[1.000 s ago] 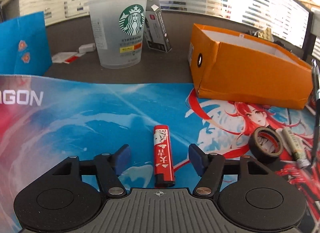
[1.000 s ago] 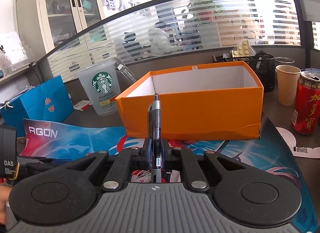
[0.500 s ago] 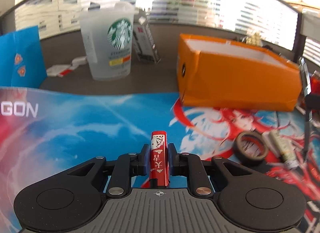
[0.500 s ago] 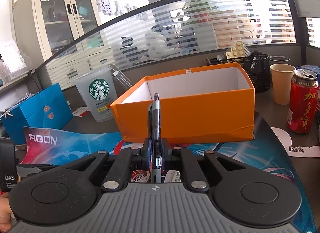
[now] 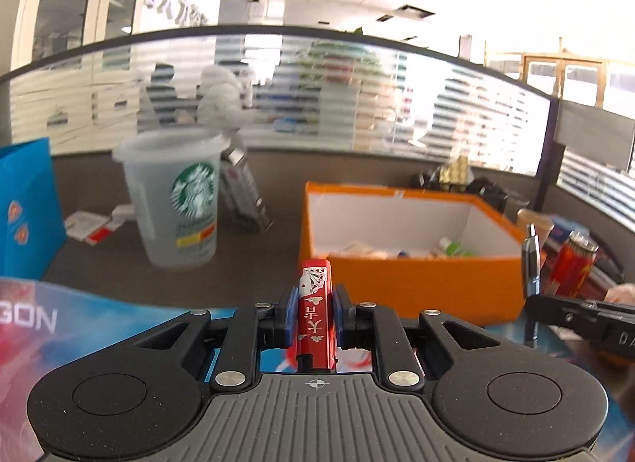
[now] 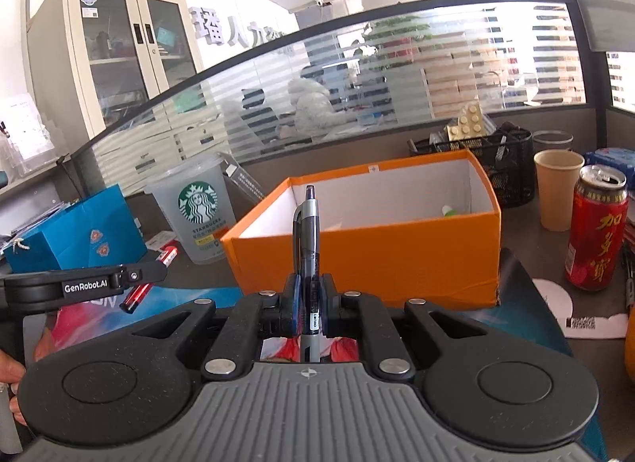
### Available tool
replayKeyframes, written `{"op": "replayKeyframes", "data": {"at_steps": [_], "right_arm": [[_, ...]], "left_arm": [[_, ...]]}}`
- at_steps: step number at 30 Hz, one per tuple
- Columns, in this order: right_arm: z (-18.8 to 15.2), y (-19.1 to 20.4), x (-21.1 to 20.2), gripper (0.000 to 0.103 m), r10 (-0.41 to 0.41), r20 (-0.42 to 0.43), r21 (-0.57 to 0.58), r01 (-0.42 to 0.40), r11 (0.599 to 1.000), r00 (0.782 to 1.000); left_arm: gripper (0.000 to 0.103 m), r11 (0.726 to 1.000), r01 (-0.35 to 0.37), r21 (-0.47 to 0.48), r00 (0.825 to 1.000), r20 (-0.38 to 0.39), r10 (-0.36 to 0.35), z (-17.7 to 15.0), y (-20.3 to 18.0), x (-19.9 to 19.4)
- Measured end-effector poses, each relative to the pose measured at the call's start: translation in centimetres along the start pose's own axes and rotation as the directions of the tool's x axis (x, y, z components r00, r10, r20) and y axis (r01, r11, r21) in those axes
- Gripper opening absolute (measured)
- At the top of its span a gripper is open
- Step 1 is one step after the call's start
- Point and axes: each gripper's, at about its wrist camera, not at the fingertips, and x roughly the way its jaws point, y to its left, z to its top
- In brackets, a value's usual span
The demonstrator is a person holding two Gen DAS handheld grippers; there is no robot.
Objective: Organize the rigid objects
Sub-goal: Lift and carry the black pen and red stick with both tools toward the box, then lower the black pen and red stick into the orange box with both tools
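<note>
My left gripper (image 5: 315, 313) is shut on a red lighter (image 5: 315, 311) and holds it lifted above the mat, pointing at the open orange box (image 5: 412, 279). The box holds several small items. My right gripper (image 6: 308, 305) is shut on a dark pen (image 6: 308, 247) that stands upright in front of the same orange box (image 6: 369, 259). In the right wrist view the lighter (image 6: 149, 279) shows at the left in the left gripper. In the left wrist view the pen (image 5: 532, 259) shows at the right.
A clear Starbucks cup (image 5: 176, 200) stands left of the box, a blue paper bag (image 5: 24, 212) further left. A red can (image 6: 595, 228) and a paper cup (image 6: 557, 188) stand right of the box, a black mesh basket (image 6: 504, 160) behind it. A printed mat (image 5: 27, 327) covers the desk.
My left gripper closed on the red lighter on the mat, then lifted it and tilted up toward the orange box. My right gripper kept the pen and moved slightly closer to the box.
</note>
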Motion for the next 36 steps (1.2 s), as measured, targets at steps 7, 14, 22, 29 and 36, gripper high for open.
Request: {"op": "replayKeyframes", "data": {"at_steps": [7,14,22,29,36], "right_arm": [[2.2,-0.5,0.5,0.009,0.001,0.031,-0.008,-0.001,1.000,1.000],[5.2,-0.9,1.5,0.009,0.009,0.064,-0.027,-0.008,1.000,0.998],[8.7,-1.5,3.3,0.010,0.016,0.097,-0.042,-0.012,0.999,0.995],[10.7,-2.4,5.2,0.010,0.016,0.108,-0.043,-0.012,0.999,0.994],[12.6,-3.1,7.2,0.010,0.004,0.110,-0.060,0.003,0.998,0.994]], "left_arm": [[0.016,0.999,0.030,0.014,1.000,0.007,-0.030,2.9,-2.2,2.1],[0.016,0.999,0.044,0.014,0.999,0.007,-0.044,5.4,-3.8,4.9],[0.016,0.998,0.056,0.020,0.998,-0.003,-0.056,7.0,-5.3,7.8],[0.016,0.998,0.055,0.029,0.998,0.005,-0.055,8.4,-5.8,9.8],[0.017,0.998,0.051,0.039,0.999,-0.005,-0.051,9.6,-6.2,12.3]]}}
